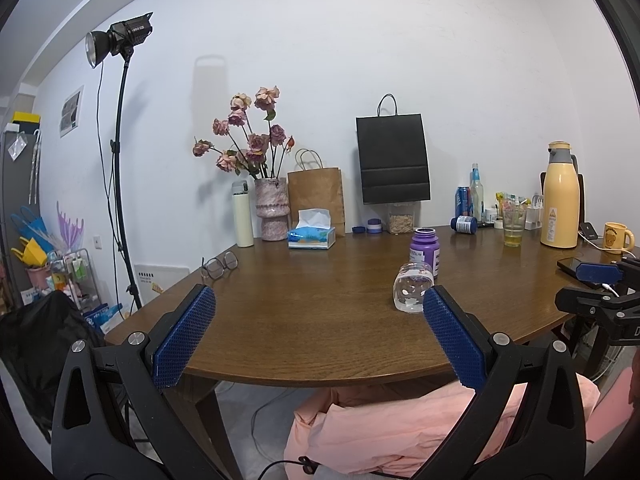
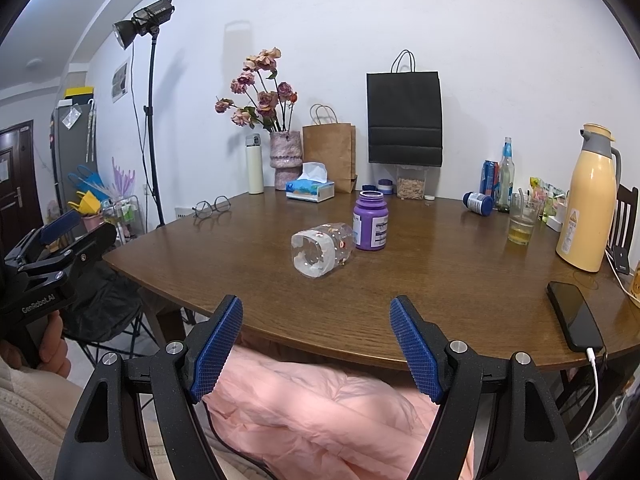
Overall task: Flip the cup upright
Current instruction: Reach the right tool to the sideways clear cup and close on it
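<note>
A clear plastic cup (image 2: 322,250) lies on its side on the brown wooden table (image 2: 440,288), its mouth toward me, its far end next to a purple jar (image 2: 371,220). In the left wrist view the cup (image 1: 412,290) lies just beyond the right fingertip. My right gripper (image 2: 316,308) is open and empty, at the table's near edge, short of the cup. My left gripper (image 1: 318,298) is open and empty, over the near table edge, left of the cup. Each gripper shows at the side of the other's view.
A black phone (image 2: 574,316) on a cable lies at the right edge. A yellow thermos (image 2: 588,200), a glass of yellow liquid (image 2: 522,220), bottles, glasses (image 2: 210,208), a tissue box (image 2: 310,188), a flower vase and paper bags stand farther back. Pink fabric lies below the table.
</note>
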Motion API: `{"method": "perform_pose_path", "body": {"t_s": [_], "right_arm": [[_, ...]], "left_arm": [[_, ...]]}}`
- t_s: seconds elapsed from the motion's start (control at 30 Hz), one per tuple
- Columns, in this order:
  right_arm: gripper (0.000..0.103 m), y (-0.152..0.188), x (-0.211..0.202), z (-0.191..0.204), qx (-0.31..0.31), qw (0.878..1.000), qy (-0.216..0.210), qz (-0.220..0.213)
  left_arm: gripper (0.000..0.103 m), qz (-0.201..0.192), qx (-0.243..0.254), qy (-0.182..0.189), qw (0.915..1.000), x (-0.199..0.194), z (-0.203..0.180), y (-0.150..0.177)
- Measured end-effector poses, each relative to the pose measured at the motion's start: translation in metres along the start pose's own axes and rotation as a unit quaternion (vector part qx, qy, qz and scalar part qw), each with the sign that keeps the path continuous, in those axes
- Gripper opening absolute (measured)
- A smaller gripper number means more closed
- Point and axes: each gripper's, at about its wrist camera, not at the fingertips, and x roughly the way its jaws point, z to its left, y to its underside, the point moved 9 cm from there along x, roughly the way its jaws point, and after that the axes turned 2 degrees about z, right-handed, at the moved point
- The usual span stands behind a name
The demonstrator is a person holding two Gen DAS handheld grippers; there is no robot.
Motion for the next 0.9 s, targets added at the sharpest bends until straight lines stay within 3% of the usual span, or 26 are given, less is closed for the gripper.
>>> {"method": "perform_pose_path", "body": {"t_s": [0.13, 0.23, 0.37, 0.47, 0.6, 0.77, 0.9], "right_arm": [[0.081, -0.001, 0.002, 0.0, 0.002, 1.0, -0.002, 0.0], [0.081, -0.008, 0.015, 0.002, 0.003, 1.0, -0.008, 0.005], [0.081, -0.021, 0.042, 0.007, -0.005, 1.0, -0.017, 0.019], [0.081, -0.034, 0.076, 0.005, 0.0, 0.999, -0.023, 0.043], [0.081, -0.051, 0.127, 0.0, 0.017, 0.997, -0.038, 0.065], [0.081, -0.06, 0.212, -0.005, 0.037, 0.991, -0.027, 0.124], [0.081, -0.059, 0.255, -0.015, 0.06, 0.984, -0.014, 0.168]], "left_arm": [[0.103, -0.005, 0.01, -0.004, 0.9999, 0.003, 0.0, 0.0], [0.103, -0.022, 0.036, -0.03, 0.9987, 0.016, 0.003, -0.004], [0.103, -0.008, 0.029, -0.035, 0.9989, 0.044, 0.013, -0.005], [0.103, 0.021, 0.001, -0.032, 0.9993, 0.078, 0.022, -0.007], [0.103, 0.072, 0.0, -0.052, 0.996, 0.129, 0.025, -0.004], [0.103, 0.092, -0.033, -0.048, 0.9941, 0.167, 0.03, -0.005], [0.103, 0.104, -0.033, -0.042, 0.9932, 0.191, 0.032, -0.006]]}}
